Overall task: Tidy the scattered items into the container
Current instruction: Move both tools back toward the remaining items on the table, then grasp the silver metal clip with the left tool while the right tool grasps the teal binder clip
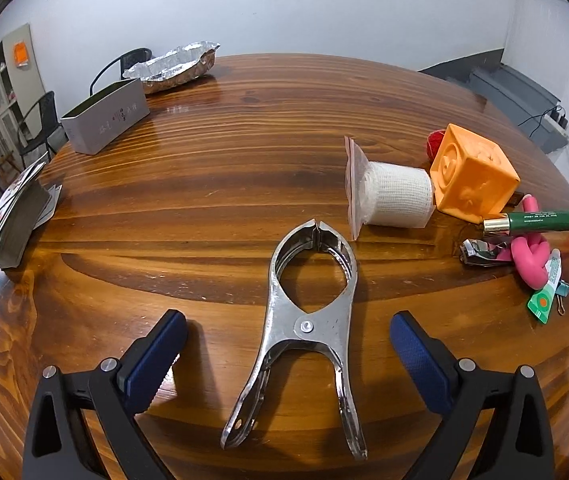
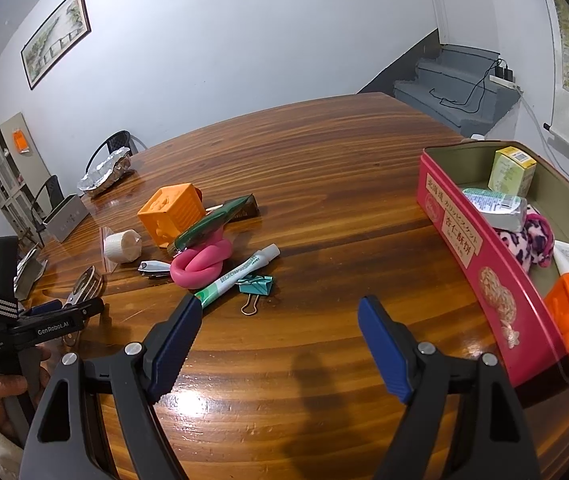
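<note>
My left gripper point(image 1: 288, 326) is open, its blue pads either side of a large metal spring clamp point(image 1: 308, 308) lying flat on the wooden table point(image 1: 204, 160). Behind it to the right lie a gauze roll point(image 1: 398, 194), an orange cube point(image 1: 474, 174), a green tube point(image 1: 540, 222), nail clippers point(image 1: 480, 253) and a pink knotted toy point(image 1: 530, 258). My right gripper point(image 2: 278, 312) is open and empty over bare table. The red tin point(image 2: 480, 276) at its right holds several items. A white-green tube point(image 2: 240, 274) and a teal binder clip point(image 2: 256, 286) lie just ahead of it.
A grey box point(image 1: 104, 122) and a foil tray point(image 1: 176, 66) stand at the far left, a stack of cards point(image 1: 16, 220) at the left table edge. Chairs point(image 1: 38, 120) stand beyond. The left gripper point(image 2: 64, 312) and its hand show in the right wrist view.
</note>
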`<state>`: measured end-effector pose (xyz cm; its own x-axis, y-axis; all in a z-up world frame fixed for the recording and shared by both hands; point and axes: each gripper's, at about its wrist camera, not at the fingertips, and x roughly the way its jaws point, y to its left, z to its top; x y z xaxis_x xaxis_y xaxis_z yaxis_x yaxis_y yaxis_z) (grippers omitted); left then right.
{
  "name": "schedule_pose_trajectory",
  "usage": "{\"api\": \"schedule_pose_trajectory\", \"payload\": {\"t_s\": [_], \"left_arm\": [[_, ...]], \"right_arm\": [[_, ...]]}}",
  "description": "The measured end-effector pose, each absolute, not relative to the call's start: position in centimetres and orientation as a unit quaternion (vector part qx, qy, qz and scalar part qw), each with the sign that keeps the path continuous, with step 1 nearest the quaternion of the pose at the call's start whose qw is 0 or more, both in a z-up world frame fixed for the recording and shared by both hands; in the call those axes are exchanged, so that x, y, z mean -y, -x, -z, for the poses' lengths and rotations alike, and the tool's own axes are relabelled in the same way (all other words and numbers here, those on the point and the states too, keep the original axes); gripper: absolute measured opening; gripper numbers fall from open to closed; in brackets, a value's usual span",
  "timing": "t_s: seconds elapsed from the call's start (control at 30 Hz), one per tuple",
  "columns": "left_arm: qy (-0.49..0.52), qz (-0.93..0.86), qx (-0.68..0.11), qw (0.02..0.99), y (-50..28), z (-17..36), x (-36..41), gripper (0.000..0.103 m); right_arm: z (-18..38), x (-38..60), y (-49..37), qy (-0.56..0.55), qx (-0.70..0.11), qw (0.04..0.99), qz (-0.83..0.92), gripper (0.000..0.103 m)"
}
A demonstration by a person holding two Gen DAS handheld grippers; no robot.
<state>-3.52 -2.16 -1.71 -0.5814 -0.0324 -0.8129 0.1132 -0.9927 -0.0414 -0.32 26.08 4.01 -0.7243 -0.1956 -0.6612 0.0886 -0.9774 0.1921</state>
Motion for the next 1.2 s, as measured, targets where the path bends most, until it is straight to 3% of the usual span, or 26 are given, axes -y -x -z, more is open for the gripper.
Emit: {"api": "schedule_pose_trajectory", "payload": {"t_s": [0.83, 0.87, 0.93, 0.97, 1.0, 1.2], "left_arm": [[-0.454, 0.89, -0.045, 0.028, 2.5, 1.4, 1.5, 0.102], [-0.451, 0.891, -0.042, 0.024, 2.5, 1.3, 1.3, 0.096], [-0.44, 0.897, -0.033, 0.015, 2.3, 0.9, 0.8, 0.07], [-0.435, 0.9, -0.027, 0.01, 2.1, 0.8, 0.5, 0.048], [-0.432, 0.901, -0.023, 0.007, 2.1, 0.7, 0.3, 0.04], [-0.428, 0.903, -0.036, -0.008, 2.0, 0.6, 0.5, 0.039]], "right_arm": [[-1.2, -24.6, 3.5, -0.422, 0.055, 0.091, 0.9, 0.083], [-1.1, -24.6, 3.7, -0.425, 0.055, 0.087, 0.9, 0.083], [-0.9, -24.5, 4.1, -0.429, 0.051, 0.08, 0.899, 0.083], [-0.9, -24.4, 4.3, -0.43, 0.047, 0.078, 0.898, 0.083], [-0.8, -24.2, 4.5, -0.431, 0.042, 0.077, 0.898, 0.083], [-0.7, -22.6, 5.4, -0.43, 0.004, 0.068, 0.9, 0.083]]}}
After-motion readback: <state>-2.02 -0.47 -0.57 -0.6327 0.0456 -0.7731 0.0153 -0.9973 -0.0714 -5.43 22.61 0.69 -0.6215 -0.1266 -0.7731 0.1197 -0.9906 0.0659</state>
